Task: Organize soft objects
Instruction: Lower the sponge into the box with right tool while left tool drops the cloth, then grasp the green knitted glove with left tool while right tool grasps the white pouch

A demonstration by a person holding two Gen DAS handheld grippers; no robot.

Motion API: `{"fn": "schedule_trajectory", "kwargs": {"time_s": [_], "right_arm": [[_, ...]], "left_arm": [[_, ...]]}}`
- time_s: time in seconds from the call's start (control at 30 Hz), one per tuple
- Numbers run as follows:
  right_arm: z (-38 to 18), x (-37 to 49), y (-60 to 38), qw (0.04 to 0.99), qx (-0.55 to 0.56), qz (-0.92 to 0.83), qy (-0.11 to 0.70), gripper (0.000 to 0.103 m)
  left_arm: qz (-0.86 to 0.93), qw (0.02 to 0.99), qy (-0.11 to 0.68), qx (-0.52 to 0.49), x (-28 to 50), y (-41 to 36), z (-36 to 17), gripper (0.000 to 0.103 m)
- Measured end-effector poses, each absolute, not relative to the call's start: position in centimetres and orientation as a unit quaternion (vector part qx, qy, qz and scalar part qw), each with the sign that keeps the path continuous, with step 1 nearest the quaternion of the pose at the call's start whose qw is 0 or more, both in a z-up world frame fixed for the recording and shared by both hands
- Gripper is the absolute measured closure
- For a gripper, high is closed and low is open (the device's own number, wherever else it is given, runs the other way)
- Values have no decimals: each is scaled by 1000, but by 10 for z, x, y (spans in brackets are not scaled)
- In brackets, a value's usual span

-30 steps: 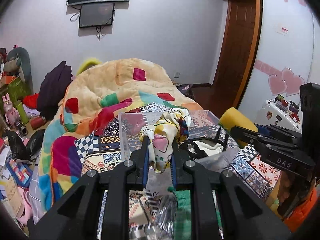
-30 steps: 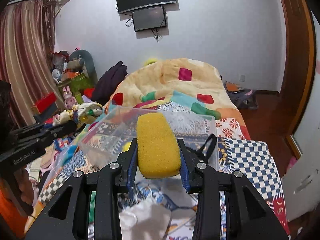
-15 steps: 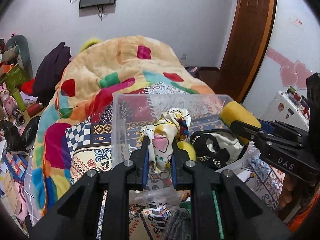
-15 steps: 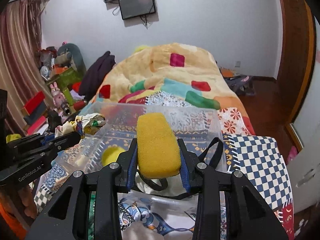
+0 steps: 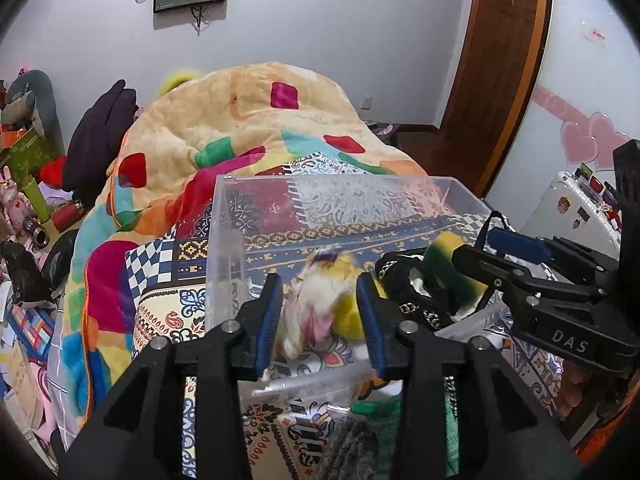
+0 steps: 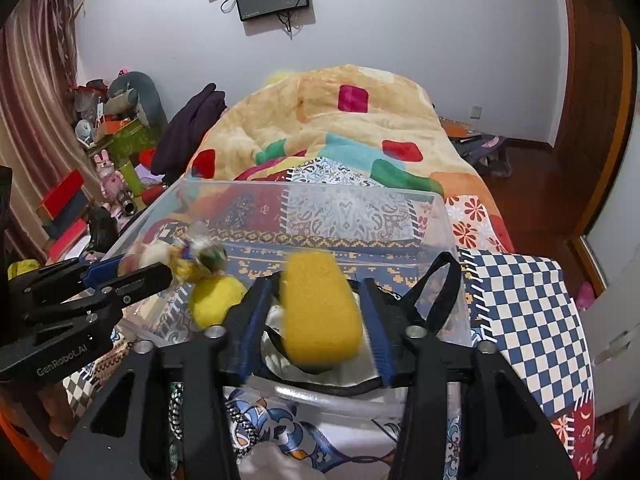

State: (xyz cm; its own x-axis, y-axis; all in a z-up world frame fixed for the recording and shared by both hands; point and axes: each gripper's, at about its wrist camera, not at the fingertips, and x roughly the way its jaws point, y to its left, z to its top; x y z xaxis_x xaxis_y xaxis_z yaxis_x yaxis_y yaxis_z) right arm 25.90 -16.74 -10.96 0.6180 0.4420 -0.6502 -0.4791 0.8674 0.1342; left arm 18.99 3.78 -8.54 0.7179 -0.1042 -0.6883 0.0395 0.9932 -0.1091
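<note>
Both grippers hang over the bin [image 5: 224, 216], fingers spread; left gripper [image 5: 320, 320] lets the blurred scrunchie [image 5: 316, 308] fall, right gripper [image 6: 320, 316] the sponge [image 6: 320, 312]; I should keep the jaws wide and lift straight up, clear of the bin's walls.

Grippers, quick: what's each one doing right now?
Left gripper: open, floral cloth blurred between fingers.
Right gripper: open, yellow sponge loose between fingers.
</note>
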Motion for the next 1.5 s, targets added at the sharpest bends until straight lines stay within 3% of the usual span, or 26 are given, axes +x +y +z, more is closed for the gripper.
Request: {"fn": "schedule_trajectory", "kwargs": {"time_s": [0.2,0.43,0.67,1.13,1.23,1.33,1.43,1.5], "right_arm": [[-94,239,-171,915,-55,244,317,39],[-75,210,-182,926,-62,250,278,28],[-86,189,-186,918,-69,265,288,28],[-140,176,-202,879,-24,281,385,28],[-148,176,-203,871,-17,284,399,28],[-152,173,-203,864,-12,294,408,34],[-154,172,-199,857,-14,306,414,47],[-157,170,-196,851,-14,317,418,62]], "left_arm": [[-41,935,350,-33,170,33,-69,47],[-48,946,321,-20,137,24,-52,20],[-67,940,333,-20,111,16,-58,16],[-84,919,385,-16,92,1,-103,16],[-86,917,389,-18,91,0,-108,25],[-96,913,396,-19,90,-1,-113,37],[-104,911,397,-20,89,-3,-115,50],[-106,913,394,-18,87,-4,-115,55]]}}
